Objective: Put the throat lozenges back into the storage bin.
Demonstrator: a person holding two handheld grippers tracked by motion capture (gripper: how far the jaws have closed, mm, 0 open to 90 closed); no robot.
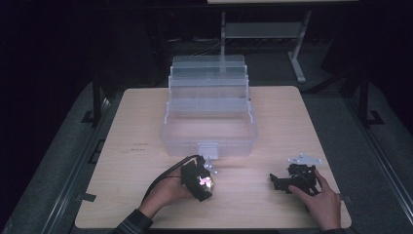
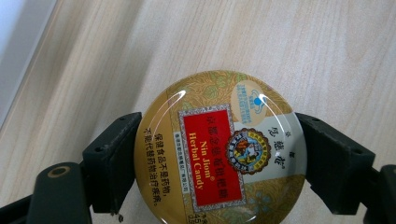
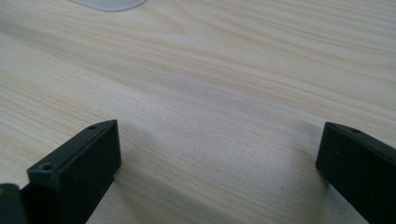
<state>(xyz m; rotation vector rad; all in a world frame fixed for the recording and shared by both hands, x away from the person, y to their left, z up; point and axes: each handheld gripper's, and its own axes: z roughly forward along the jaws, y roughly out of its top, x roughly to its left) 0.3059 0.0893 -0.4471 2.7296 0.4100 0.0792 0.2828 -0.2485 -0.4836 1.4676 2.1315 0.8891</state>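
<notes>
Clamped between both jaws of the left gripper (image 1: 200,181): 1 round candy tin (image 2: 220,148), just above the wooden table (image 1: 272,126). To its right, right gripper (image 1: 285,181) resting spread wide, holding nothing. Farther back, clear tiered box (image 1: 208,127), open.

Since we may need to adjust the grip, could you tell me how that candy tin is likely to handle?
The candy tin looks rigid, so the left gripper shouldn't crush it. Its glossy, rounded rim may slip between the jaws. Probably light for its size.
</notes>
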